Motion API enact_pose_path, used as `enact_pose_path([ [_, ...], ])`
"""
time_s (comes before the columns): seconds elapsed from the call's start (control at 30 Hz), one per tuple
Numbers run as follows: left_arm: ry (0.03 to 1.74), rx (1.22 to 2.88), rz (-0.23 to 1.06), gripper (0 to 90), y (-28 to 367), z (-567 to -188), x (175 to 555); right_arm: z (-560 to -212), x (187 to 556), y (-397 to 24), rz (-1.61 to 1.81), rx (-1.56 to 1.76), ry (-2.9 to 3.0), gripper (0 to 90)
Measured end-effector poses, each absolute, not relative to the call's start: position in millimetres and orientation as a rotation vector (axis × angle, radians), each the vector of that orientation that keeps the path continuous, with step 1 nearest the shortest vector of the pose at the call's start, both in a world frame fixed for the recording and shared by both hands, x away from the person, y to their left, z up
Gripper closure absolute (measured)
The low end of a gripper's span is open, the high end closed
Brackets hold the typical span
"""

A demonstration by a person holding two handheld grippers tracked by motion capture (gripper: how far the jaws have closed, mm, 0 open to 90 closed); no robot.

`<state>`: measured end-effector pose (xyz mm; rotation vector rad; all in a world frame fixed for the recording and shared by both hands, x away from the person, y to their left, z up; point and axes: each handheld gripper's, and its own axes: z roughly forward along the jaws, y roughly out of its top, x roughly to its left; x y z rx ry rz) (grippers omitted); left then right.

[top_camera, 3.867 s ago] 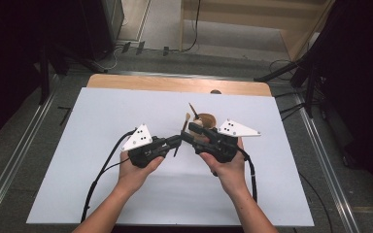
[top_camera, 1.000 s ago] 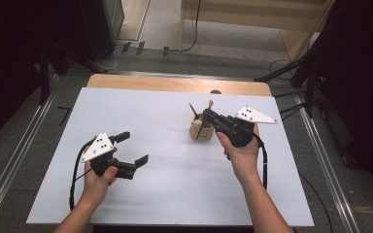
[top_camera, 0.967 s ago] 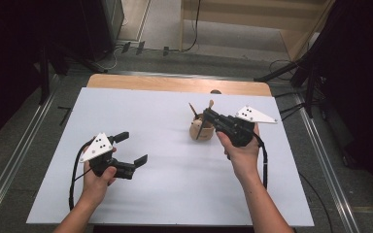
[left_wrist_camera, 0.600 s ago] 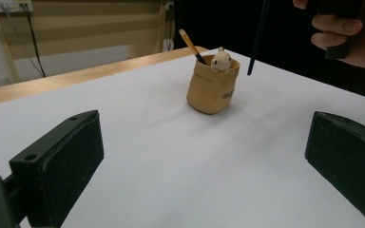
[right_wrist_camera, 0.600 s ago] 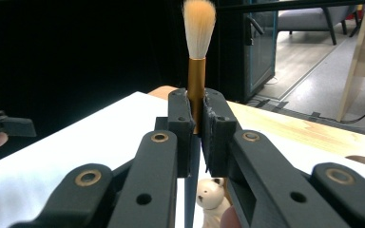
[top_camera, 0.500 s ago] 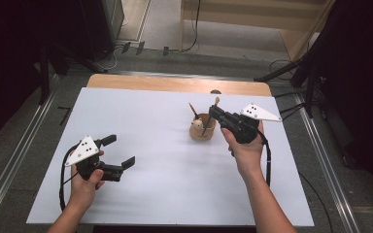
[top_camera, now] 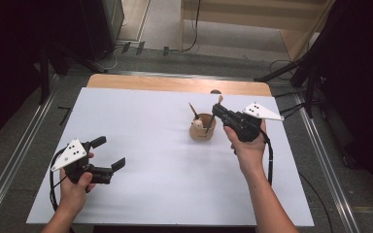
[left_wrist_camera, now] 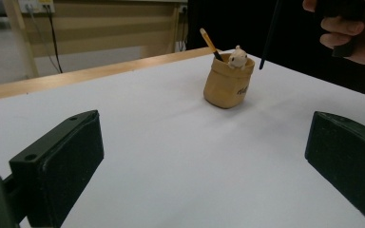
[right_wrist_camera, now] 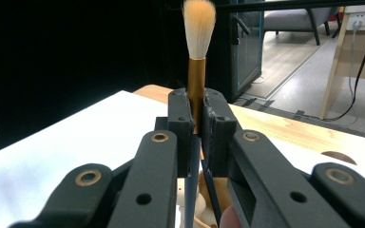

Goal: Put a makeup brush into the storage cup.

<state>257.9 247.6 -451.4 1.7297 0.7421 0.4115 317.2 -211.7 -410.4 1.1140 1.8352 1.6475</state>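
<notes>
brush (right_wrist_camera: 196, 76) now held upright just above the pot (top_camera: 203, 128), handle tip at its rim; a second ago it stood beside it. judged: insertion imminent. gold ferrule, pale bristles, dark handle. right gripper (top_camera: 217, 110) pinches it. left gripper (top_camera: 109, 153), spread and empty, has withdrawn farther from the pot.

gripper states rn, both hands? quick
Left gripper: jaws open, nothing between them, low over the white table.
Right gripper: jaws closed on the brush, bristles up, beside the pen pot.
</notes>
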Motion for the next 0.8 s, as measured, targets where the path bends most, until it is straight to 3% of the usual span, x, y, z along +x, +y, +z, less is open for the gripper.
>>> enact_pose_path([
  [0.8, 0.804, 1.706, 0.450, 0.0, 284, -459, 247, -408, 329, -213, 1.607, 1.112, 1.803, 84.8],
])
